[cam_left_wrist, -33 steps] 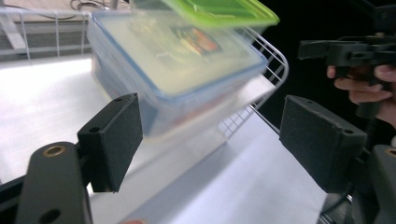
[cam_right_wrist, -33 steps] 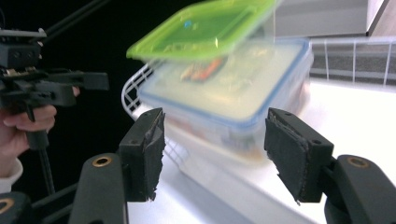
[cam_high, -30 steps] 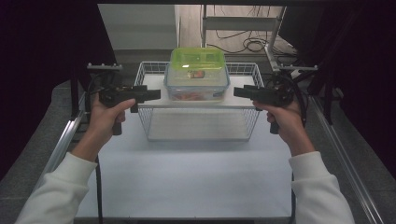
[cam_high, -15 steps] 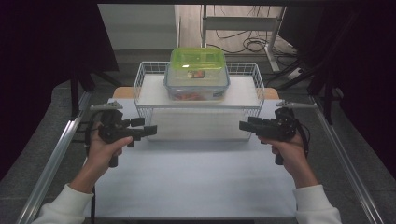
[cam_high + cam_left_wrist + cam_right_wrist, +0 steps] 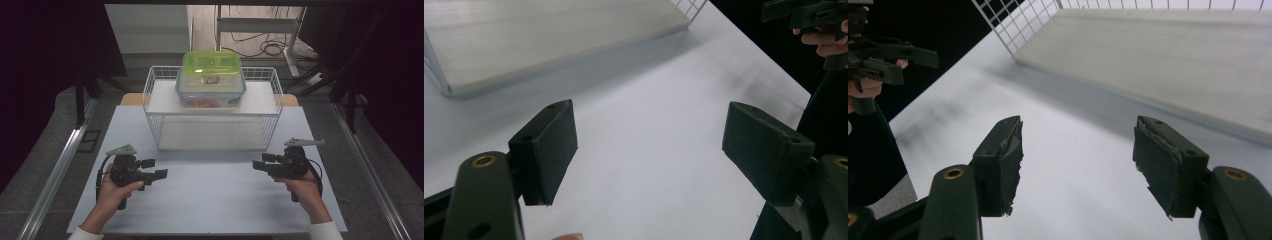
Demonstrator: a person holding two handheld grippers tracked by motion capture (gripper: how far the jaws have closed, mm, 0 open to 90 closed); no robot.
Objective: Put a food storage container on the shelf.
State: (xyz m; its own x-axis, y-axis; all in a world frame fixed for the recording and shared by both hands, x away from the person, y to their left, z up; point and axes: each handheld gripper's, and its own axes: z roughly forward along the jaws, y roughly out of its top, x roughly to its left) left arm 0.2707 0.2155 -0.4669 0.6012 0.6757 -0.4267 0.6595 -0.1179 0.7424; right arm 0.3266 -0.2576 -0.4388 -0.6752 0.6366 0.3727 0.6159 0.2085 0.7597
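Both grippers, left (image 5: 161, 168) and right (image 5: 259, 163), wide open, empty, near side of wire rack (image 5: 212, 131); approach lidded food container (image 5: 210, 80) level, evenly.

White worktop (image 5: 210, 200), flat, matte. White wire basket (image 5: 150, 92) stands directly on it, ahead of both claws, at far middle. Left claw (image 5: 155, 169) and right claw (image 5: 261, 161) hover near front corners, jaws apart, nothing between them; worktop stretch between claws bare white.
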